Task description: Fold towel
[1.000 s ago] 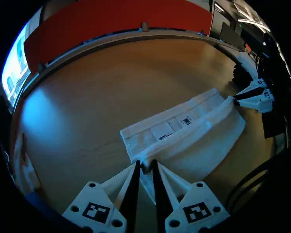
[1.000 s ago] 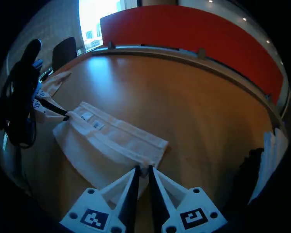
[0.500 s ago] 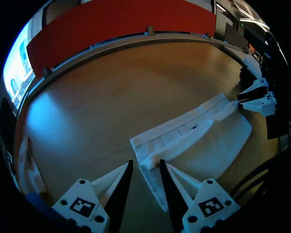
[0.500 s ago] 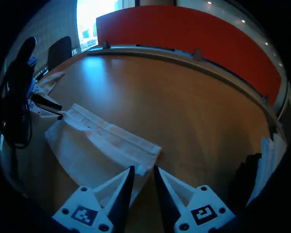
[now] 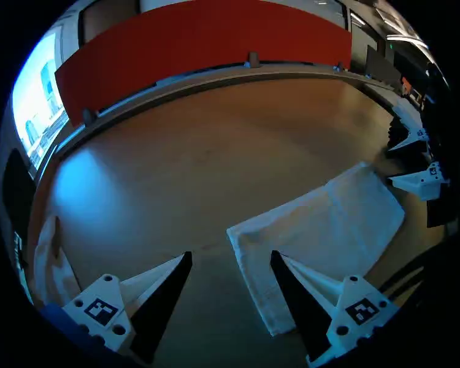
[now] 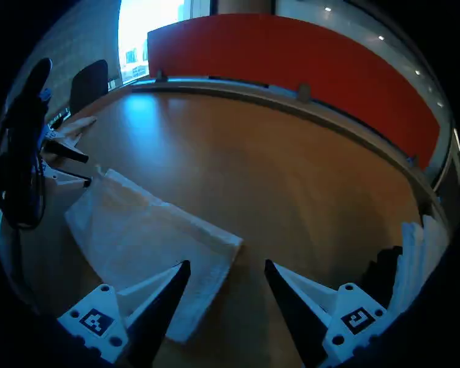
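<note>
a wide wooden table (image 5: 187, 159) takes up most of both views, edged along its far side by a long red panel (image 5: 199, 43), with a bright window (image 6: 144, 37) off to one end and a dark chair (image 6: 89, 83) below it. one white towel (image 5: 328, 233) lies flat on the table as a folded rectangle, stretched between the two grippers. in the left gripper view the left gripper (image 5: 230, 254) has its two fingers spread wide apart with nothing between them; the towel's near corner sits just ahead of the gap, and its short edge runs down beside the finger on the right of that view. in the right gripper view the right gripper (image 6: 227, 262) is spread just as wide and grips nothing; the towel's near corner lies just ahead of the gap, and the cloth runs beside the finger on the left of that view. whether either finger touches the cloth cannot be told. a small stack of white cloths (image 6: 417, 257) stands near the table's edge on the right gripper's side, well apart from the towel, and one loose pale cloth (image 5: 46, 270) lies at the table's edge beside the left gripper.
</note>
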A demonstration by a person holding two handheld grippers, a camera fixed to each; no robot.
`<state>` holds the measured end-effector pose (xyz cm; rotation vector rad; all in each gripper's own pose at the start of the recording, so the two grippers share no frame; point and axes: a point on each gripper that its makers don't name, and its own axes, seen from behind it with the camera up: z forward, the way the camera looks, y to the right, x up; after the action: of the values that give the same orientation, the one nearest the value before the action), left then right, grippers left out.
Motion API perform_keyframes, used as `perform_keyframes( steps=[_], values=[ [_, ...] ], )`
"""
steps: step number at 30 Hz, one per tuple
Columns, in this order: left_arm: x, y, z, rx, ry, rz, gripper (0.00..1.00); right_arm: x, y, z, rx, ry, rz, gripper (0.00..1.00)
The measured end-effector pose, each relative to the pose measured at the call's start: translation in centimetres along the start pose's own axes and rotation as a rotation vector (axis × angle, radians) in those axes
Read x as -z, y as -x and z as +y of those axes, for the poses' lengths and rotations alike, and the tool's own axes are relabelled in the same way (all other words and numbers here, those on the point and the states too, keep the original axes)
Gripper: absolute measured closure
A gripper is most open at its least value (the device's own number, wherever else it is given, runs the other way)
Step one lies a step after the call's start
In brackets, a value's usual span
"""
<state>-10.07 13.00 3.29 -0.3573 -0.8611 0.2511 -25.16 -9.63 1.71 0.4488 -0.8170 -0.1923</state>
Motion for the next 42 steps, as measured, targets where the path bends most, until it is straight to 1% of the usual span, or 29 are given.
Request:
perform_keyframes(
  steps=[3, 9, 15, 24, 33, 39, 42],
  values=[
    [0.1, 0.0, -0.1, 0.006, -0.002, 0.004, 0.04, 0.1, -0.1, -0.1, 0.003, -0.002, 0.001, 0.06],
    [0.3, 0.5, 0.3, 0.023, 0.011, 0.000, 0.04, 0.4, -0.3, -0.3, 0.004, -0.011, 0.005, 0.06],
    [0.8, 0.9, 0.6, 0.030, 0.015, -0.003, 0.04, 1.0, -0.1, -0.6, 0.011, -0.018, 0.004, 0.06],
    [2.3, 2.1, 0.9, 0.054, 0.014, -0.003, 0.04, 2.5, 0.9, -1.5, 0.010, -0.025, 0.005, 0.06],
    [4.0, 3.7, 1.3, 0.076, 0.004, -0.007, 0.04, 4.2, 2.3, -2.2, -0.007, -0.023, 0.004, 0.06],
    [4.7, 4.7, 1.1, 0.098, -0.012, -0.006, 0.04, 4.6, 2.9, -2.5, -0.008, -0.029, -0.001, 0.06],
    [5.1, 5.1, 0.9, 0.113, -0.020, -0.005, 0.04, 4.6, 3.1, -2.5, 0.005, -0.036, -0.004, 0.06]
  ],
)
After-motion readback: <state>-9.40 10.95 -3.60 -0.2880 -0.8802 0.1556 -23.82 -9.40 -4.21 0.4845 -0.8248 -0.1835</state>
